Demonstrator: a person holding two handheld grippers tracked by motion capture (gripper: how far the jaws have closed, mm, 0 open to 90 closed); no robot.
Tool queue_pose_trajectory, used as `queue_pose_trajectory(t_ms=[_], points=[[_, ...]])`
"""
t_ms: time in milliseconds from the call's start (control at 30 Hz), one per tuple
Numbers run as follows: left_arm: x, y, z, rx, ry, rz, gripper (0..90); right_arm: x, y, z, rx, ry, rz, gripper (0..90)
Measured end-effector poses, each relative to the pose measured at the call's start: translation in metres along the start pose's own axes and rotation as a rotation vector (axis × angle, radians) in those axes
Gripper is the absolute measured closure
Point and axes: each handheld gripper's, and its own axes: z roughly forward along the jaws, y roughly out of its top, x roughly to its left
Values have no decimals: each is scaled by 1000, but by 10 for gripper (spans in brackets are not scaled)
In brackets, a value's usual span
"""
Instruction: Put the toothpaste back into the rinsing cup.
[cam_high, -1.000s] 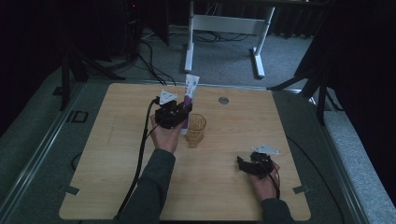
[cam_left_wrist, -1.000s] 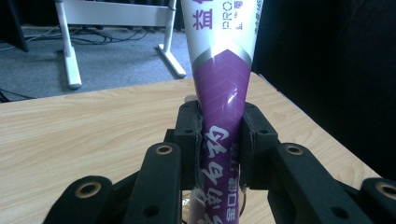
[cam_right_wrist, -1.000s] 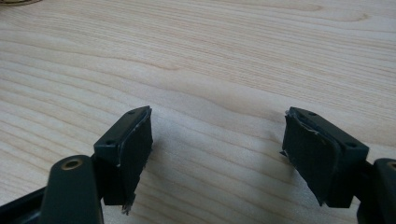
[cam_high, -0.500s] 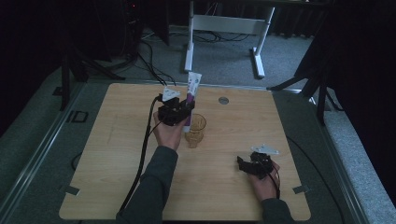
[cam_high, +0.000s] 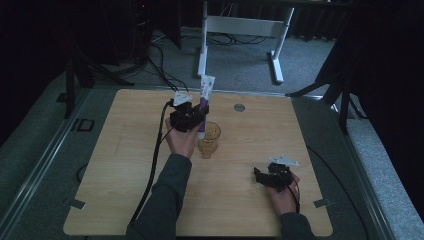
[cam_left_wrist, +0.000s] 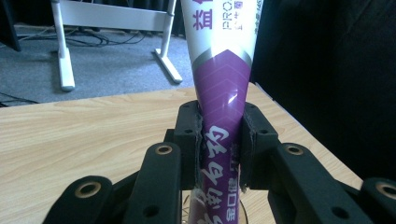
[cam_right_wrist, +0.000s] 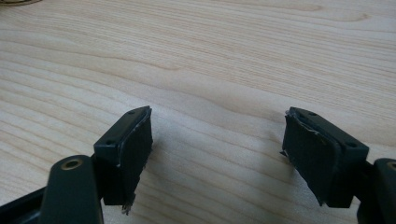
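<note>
A purple and white toothpaste tube (cam_high: 204, 102) stands upright with its lower end over a clear amber glass cup (cam_high: 209, 140) at the middle of the wooden table (cam_high: 120, 165). My left gripper (cam_high: 194, 119) is shut on the tube. In the left gripper view the tube (cam_left_wrist: 223, 112) runs up between the two pads, which press on its purple part, and my left gripper (cam_left_wrist: 220, 140) is above the cup's rim. My right gripper (cam_high: 261, 176) rests low near the table's front right, open with nothing between its jaws; in its own view my right gripper (cam_right_wrist: 217, 154) is over bare wood.
A small round metal disc (cam_high: 239, 107) lies near the table's far edge. A white stand (cam_high: 240, 30) is on the grey floor beyond the table. Black cables (cam_high: 155, 150) trail from the left gripper over the table's left half.
The left gripper with the tube has shifted a little to the right and nearer, bringing the tube's lower end over the cup. The right gripper has stayed where it was.
</note>
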Motion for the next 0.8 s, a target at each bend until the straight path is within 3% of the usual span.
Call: queue_pose_trajectory(t_ms=[800], points=[[-5,6,16,-9,1,-20,717,0,0,0,-1,3,-2,242]])
